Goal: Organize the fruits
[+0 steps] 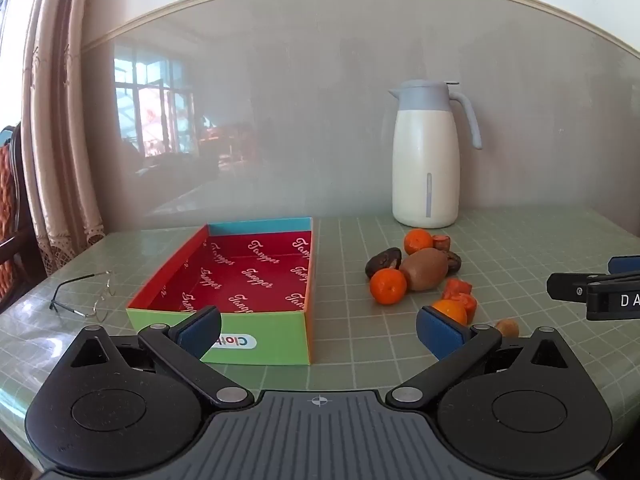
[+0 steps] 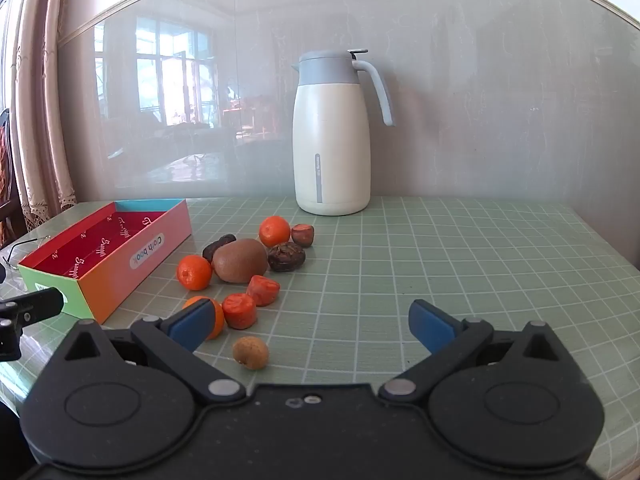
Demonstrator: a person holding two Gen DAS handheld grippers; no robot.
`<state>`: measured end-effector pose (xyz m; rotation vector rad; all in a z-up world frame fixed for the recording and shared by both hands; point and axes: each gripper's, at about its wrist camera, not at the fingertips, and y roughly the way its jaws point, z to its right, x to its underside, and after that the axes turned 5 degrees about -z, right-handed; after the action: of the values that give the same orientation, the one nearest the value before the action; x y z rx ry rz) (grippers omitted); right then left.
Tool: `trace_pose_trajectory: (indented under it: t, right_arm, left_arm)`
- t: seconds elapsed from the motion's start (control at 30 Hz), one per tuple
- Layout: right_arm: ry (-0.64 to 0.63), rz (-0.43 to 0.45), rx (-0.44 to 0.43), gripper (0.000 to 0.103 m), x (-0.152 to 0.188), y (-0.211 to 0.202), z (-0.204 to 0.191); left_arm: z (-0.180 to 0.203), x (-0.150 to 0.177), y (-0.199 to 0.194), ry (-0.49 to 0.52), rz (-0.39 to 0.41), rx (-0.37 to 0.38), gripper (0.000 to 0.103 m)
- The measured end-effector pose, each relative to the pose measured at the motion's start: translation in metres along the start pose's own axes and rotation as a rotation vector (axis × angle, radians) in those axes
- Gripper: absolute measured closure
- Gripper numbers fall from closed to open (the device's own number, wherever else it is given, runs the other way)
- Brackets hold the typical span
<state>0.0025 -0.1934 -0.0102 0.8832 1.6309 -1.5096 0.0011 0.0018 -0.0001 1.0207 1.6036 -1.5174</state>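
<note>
An empty box with a red inside [image 1: 240,276] [image 2: 100,244] lies on the green grid mat. Right of it sits a heap of fruit: a brown kiwi [image 1: 424,274] [image 2: 240,260], three mandarins [image 1: 388,286] [image 2: 194,272], dark dried pieces [image 2: 286,257], orange-red chunks [image 2: 262,290] and a small tan nut [image 2: 251,353]. My left gripper [image 1: 320,330] hovers open before the box's near right corner, nothing between its fingers. My right gripper [image 2: 310,326] stands open just short of the heap, the tan nut lying on the mat between its blue pads [image 2: 430,326], untouched.
A white jug with a grey lid [image 1: 426,160] [image 2: 332,136] stands at the back by the wall. Wire spectacles [image 1: 86,294] lie left of the box. The right gripper's tip [image 1: 592,290] shows at the left view's right edge. Curtains hang at the left.
</note>
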Motion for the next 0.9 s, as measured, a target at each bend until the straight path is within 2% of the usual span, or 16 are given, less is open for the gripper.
trace_pose_trajectory:
  t: [0.1,0.9]
  right_arm:
    - [0.000,0.002,0.001,0.000,-0.0001,-0.0002,0.0001]
    - [-0.001,0.003,0.000,0.000,-0.0001,-0.0004,0.0003]
  left_arm:
    - [0.0051,0.0011,0.0013,0.029,0.006,-0.006,0.000]
    - [0.0025,0.0002,0.0002,0.017,0.004,-0.001,0.000]
